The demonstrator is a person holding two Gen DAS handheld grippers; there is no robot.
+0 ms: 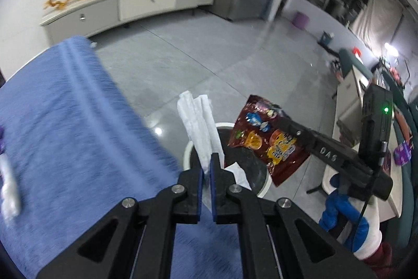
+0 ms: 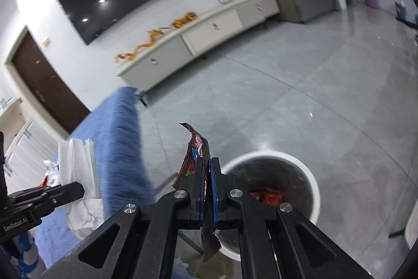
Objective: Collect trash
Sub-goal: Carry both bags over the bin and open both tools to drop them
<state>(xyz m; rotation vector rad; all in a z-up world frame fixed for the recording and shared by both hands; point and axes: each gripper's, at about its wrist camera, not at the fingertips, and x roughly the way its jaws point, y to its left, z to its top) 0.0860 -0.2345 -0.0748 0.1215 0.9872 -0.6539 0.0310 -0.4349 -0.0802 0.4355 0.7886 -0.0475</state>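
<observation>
My left gripper is shut on a white paper tissue and holds it over the rim of a round white trash bin. My right gripper is shut on a dark red snack wrapper, held just left of the same bin, which has red trash inside. The wrapper and right gripper also show in the left wrist view, above the bin. The tissue and the left gripper show at the left of the right wrist view.
A table with a blue cloth lies left of the bin, with white and purple litter on its left edge. A long white cabinet stands against the far wall. Grey floor lies beyond. Desks and clutter stand at the right.
</observation>
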